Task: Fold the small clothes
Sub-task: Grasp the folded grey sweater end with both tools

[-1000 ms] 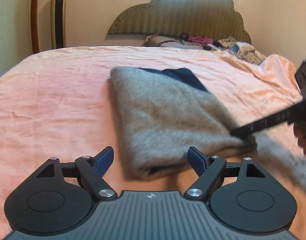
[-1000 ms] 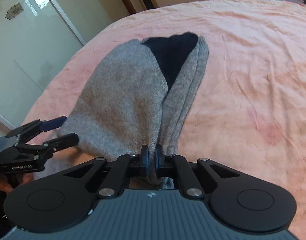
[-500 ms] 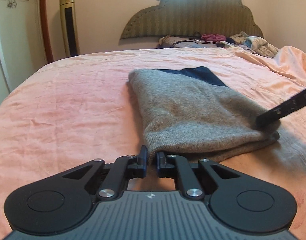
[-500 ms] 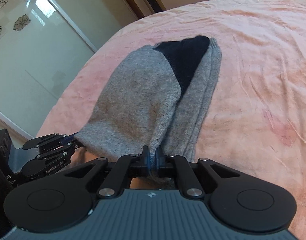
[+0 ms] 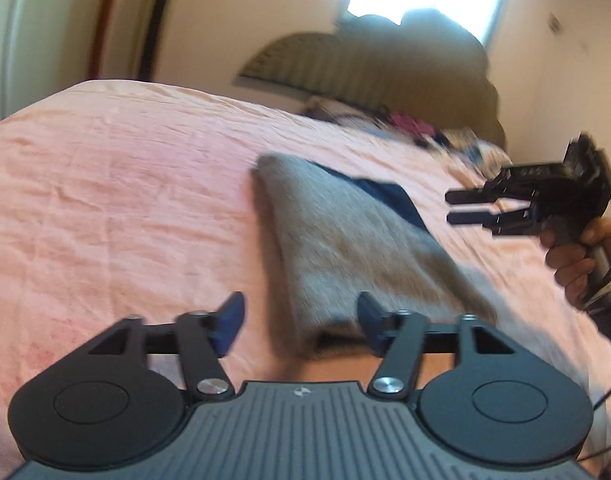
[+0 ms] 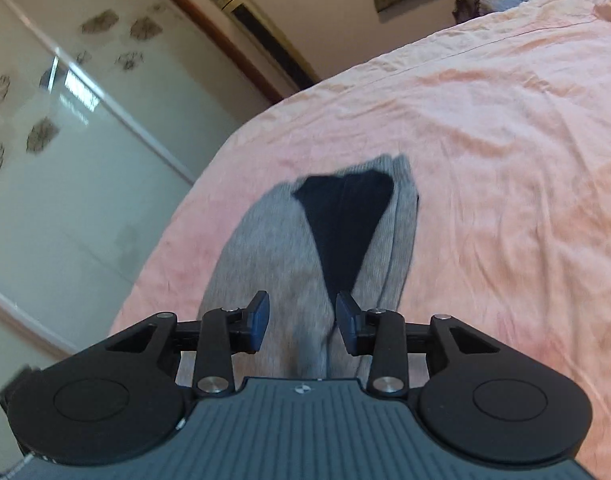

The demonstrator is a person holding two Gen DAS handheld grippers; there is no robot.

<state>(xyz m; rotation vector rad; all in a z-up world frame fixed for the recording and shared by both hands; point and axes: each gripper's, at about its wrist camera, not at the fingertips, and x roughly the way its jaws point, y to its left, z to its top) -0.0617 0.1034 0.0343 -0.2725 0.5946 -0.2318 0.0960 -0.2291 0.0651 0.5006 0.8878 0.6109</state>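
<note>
Pink bedsheet (image 5: 125, 200) carries the folded grey garment (image 5: 345, 248) just ahead of both grippers. Left gripper (image 5: 301, 326) and right gripper (image 6: 302, 322) have just been opening — jaws apart, nothing clamped — likely releasing a finished fold.

Pink-sheeted bed (image 5: 125, 200), folded grey garment (image 5: 345, 256) lying on it
</note>
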